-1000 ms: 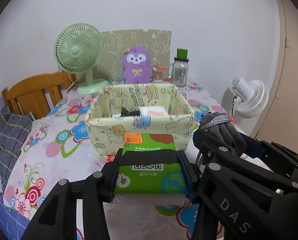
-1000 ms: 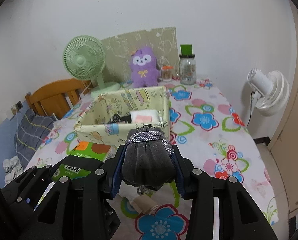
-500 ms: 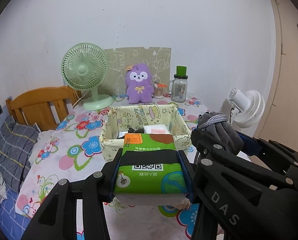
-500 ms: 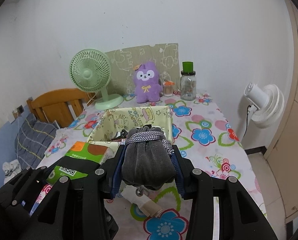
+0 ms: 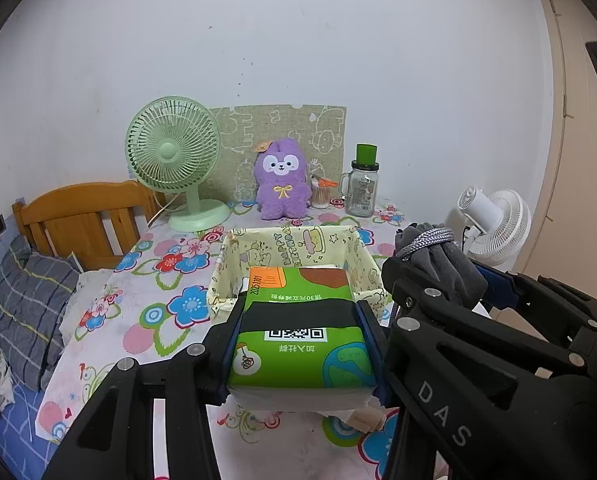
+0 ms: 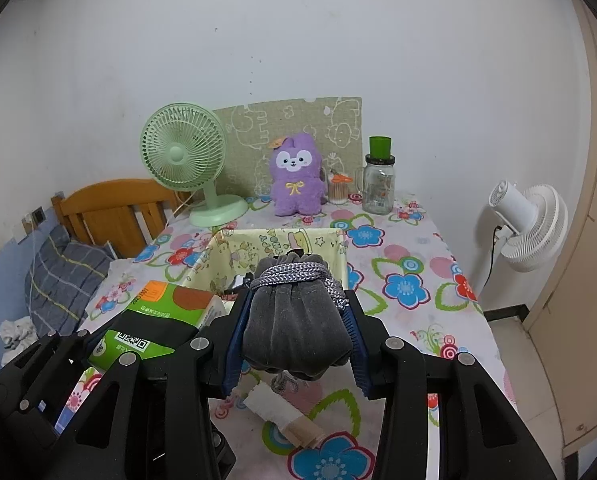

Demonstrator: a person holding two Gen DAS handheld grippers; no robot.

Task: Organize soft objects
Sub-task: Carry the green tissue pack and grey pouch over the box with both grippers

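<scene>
My left gripper [image 5: 300, 350] is shut on a green tissue pack [image 5: 298, 328], held in the air before the pale yellow fabric basket [image 5: 258, 248]. My right gripper [image 6: 294, 340] is shut on a grey drawstring pouch [image 6: 296, 320] tied with a grey cord, also lifted above the table. The pouch [image 5: 442, 256] and right gripper show at the right of the left wrist view; the tissue pack [image 6: 158, 320] shows at lower left of the right wrist view. The basket [image 6: 282, 240] holds a few small items, mostly hidden.
On the flowered tablecloth [image 6: 410, 280] stand a green fan [image 5: 174, 160], a purple plush toy [image 5: 282, 184] and a glass jar with green lid [image 5: 364, 184] at the back. A small roll [image 6: 286, 420] lies near me. A white fan [image 6: 530, 220] stands right; a wooden chair [image 5: 82, 220] left.
Both grippers have risen with their loads, so the basket and table look lower and farther away. Grips are unchanged.
</scene>
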